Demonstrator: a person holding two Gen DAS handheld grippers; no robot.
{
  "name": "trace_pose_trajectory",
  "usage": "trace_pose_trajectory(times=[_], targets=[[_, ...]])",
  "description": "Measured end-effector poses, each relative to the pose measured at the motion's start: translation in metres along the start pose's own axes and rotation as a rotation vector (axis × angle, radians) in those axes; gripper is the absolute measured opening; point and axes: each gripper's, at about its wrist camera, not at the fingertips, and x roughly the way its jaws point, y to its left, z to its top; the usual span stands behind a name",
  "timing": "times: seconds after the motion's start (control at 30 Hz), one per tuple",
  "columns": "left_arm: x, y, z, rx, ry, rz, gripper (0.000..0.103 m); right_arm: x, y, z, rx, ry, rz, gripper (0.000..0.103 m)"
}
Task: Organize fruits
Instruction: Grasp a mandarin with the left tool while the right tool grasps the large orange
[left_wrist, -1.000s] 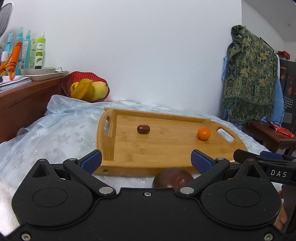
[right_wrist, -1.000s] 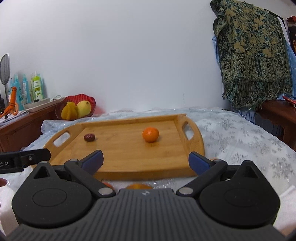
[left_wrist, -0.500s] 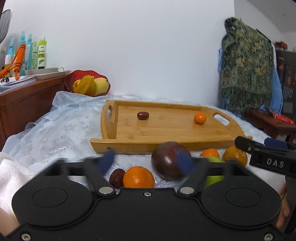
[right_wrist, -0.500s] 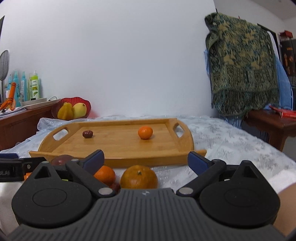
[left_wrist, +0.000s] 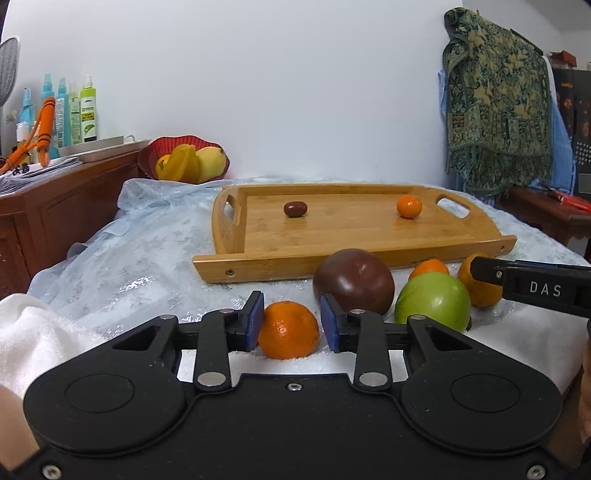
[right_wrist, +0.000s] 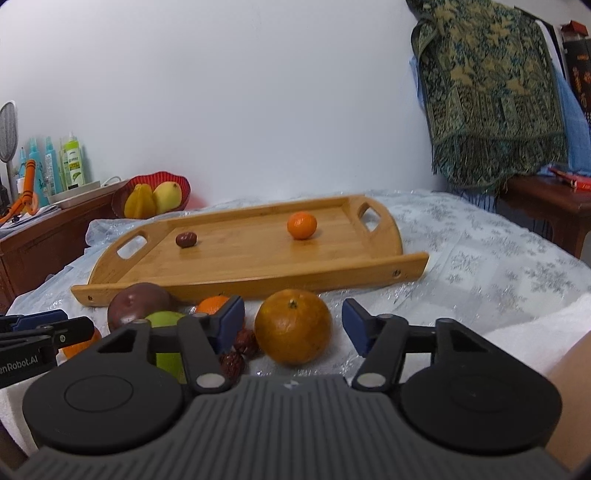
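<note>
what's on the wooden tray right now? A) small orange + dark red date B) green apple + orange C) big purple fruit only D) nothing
A: the wooden tray holds only a small orange and a dark red date; the other fruits lie on the cloth in front of it.

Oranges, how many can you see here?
4. A tray orange sits on the wooden tray; a near orange between the left hand-held gripper's fingers; a big orange between the right hand-held gripper's fingers; a small orange behind the green apple. Others may hide.
</note>
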Motion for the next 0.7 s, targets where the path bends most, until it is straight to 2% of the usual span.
trace_pose_trajectory(times=[0.17, 0.4, 0.6, 0.7], targets=[[0.003, 0.000, -0.003, 0.015, 0.017, 0.028, 0.032, 0.006, -0.002, -0.002, 0.023, 0.029, 0.008, 0.063], [0.021, 0.006, -0.002, -0.003, 0.051, 0.055, 0.038, 0.011, -0.001, -0.003, 0.037, 0.041, 0.010, 0.064], [0.034, 0.014, -0.005, -0.082, 0.112, 0.004, 0.039, 0.019, -0.005, -0.003, 0.073, 0.065, 0.017, 0.064], [0.037, 0.011, -0.005, -0.056, 0.104, 0.016, 0.039, 0.023, -0.007, -0.004, 0.096, 0.073, 0.023, 0.064]])
